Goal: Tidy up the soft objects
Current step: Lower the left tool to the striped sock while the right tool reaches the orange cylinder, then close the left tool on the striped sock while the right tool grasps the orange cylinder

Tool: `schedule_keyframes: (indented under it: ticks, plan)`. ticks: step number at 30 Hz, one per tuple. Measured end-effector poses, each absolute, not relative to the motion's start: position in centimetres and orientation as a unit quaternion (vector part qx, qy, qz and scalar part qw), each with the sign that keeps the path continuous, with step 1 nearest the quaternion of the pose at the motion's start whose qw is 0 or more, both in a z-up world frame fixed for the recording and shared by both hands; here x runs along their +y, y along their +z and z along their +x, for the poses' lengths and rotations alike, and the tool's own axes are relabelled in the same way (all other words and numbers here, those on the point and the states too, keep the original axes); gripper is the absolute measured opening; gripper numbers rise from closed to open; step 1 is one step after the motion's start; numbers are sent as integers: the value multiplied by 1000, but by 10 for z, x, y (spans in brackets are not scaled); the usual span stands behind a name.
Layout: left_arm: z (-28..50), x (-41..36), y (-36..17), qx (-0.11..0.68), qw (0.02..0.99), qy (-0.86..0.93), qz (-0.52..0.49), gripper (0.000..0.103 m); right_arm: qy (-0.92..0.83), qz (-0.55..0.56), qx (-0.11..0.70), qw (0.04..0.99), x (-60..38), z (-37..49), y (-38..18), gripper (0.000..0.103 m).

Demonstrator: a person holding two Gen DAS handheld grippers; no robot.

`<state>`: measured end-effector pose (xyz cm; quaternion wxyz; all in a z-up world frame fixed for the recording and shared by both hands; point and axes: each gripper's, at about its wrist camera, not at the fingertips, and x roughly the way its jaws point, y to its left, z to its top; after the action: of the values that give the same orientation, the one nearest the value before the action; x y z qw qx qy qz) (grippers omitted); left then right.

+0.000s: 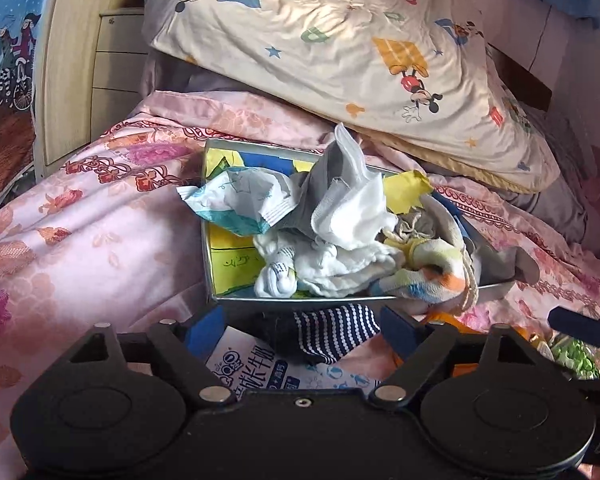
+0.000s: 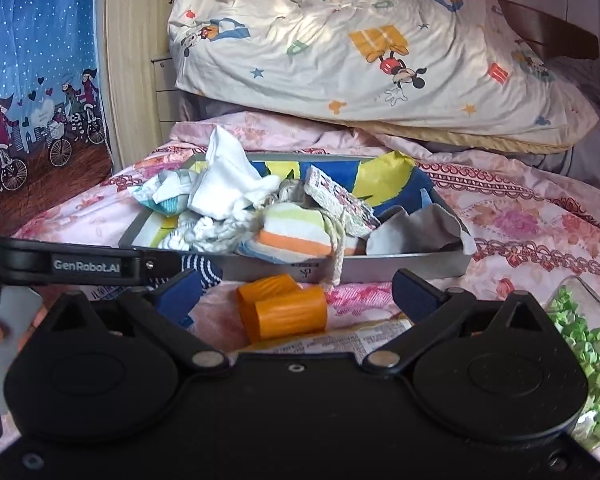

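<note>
The left gripper [image 1: 302, 326] sat low in the frame with its blue-padded fingers [image 1: 205, 330] spread wide and empty. A navy-and-white striped sock [image 1: 336, 330] lay between them on the bed, over a milk carton [image 1: 252, 368] whose printing was partly hidden by the gripper body. The right gripper [image 2: 296, 294] was likewise spread and empty, two orange rolls [image 2: 284, 310] lying between its fingers on the pink floral quilt [image 2: 540, 224].

Just beyond both stood a shallow grey box [image 1: 220, 298] with a blue-and-yellow lining, heaped with soft things: a white cloth [image 1: 364, 208] standing up at the centre, a crumpled wipe packet [image 1: 236, 200] hanging over its left wall, balled white socks [image 1: 284, 272], and a striped orange-and-green towel roll [image 2: 296, 232] with a cord trailing over the near wall. A Mickey Mouse pillow [image 1: 340, 40] filled the upper frame behind the box. At lower right a clear bag of green pieces [image 2: 584, 344] was cut off by the edge. The left gripper's arm crossed the left of the right wrist view, covering part of the sock.
</note>
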<state>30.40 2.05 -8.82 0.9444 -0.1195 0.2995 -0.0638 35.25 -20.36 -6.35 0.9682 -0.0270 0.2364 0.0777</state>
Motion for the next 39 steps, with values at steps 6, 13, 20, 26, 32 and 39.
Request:
schedule_keyframes:
  ticks: [6,13,20,26,32,39]
  plan:
    - [307,14,-83,298,947,-82,-86,59,84,-37,248,964,-200,361,-71,84]
    - [311,6,-89,321,942,-81,-47,44,86,-34,253,963,-200,364,-74,78]
    - [313,7,-91,327,940,-90,-36,24,88,-14,256,962,-200,361,-72,68]
    - [312,-1,-91,331,938,-101,-16,5,89,-18,262,961,-196,363,-75,56]
    - [309,-3,-87,330,938,-107,-21,2,91,-23,270,958,-194,364,-77,40]
    - [302,-7,-77,324,938,-113,-41,1,83,-26,266,960,-195,364,-77,32]
